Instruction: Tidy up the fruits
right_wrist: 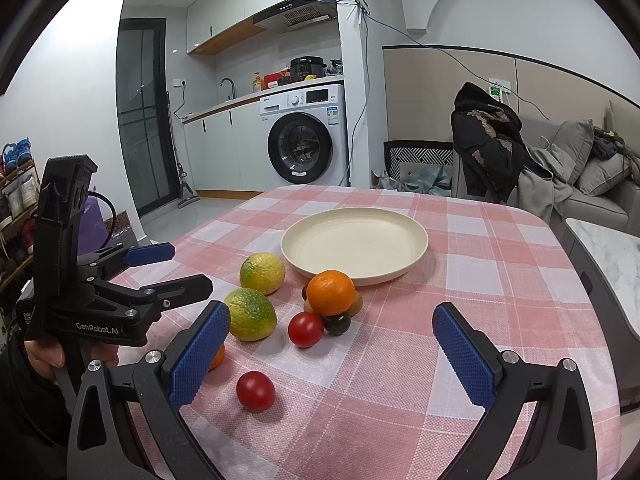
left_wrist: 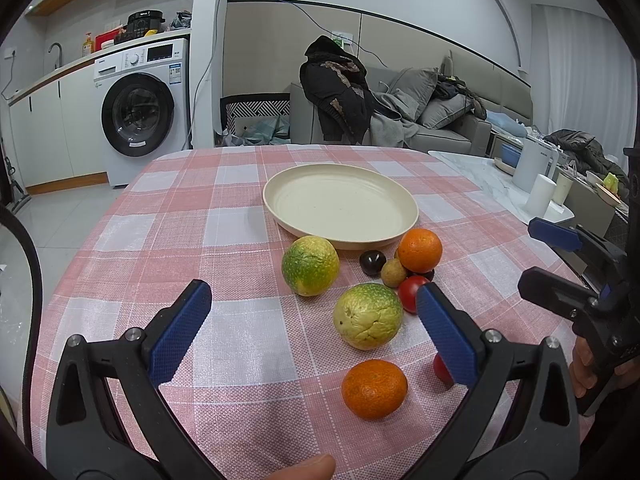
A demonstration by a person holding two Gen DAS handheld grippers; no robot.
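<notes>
1. State of equipment: my left tongs (left_wrist: 316, 328) are spread wide and carry nothing; my right tongs (right_wrist: 332, 348) are likewise spread and empty. Both hover above the checked counter (left_wrist: 224, 264) near its near edge.

2. Location of task items: the cream plate (left_wrist: 340, 204) sits bare toward the counter's far edge. All fruit lies loose on the cloth on its near side: two green-yellow citrus (left_wrist: 310, 266) (left_wrist: 368, 316), an orange (left_wrist: 420, 250) touching or just beside the plate rim, a second orange (left_wrist: 374, 389) nearest the near edge, two red tomatoes (right_wrist: 305, 329) (right_wrist: 255, 391), a dark plum-like fruit (left_wrist: 372, 263) and a small brown fruit (left_wrist: 391, 273).

3. Risk, rolling: every item is round. A glancing contact from one pad would likely send it across the cloth, and the near orange and near tomato could go off the near edge.

4. Risk, cluster disturbance: the orange, brown fruit, dark fruit and one tomato are packed together. Reaching for one, I judge the spread pads may knock its neighbours.

5. Risk, crushing: the tomatoes look soft-skinned; too hard a squeeze could split them.

6. Risk, collision: my two tools work close together over the same group and could foul each other.

7. Risk, plate shift: a fruit dropped against the rim may nudge the plate or bounce out.
</notes>
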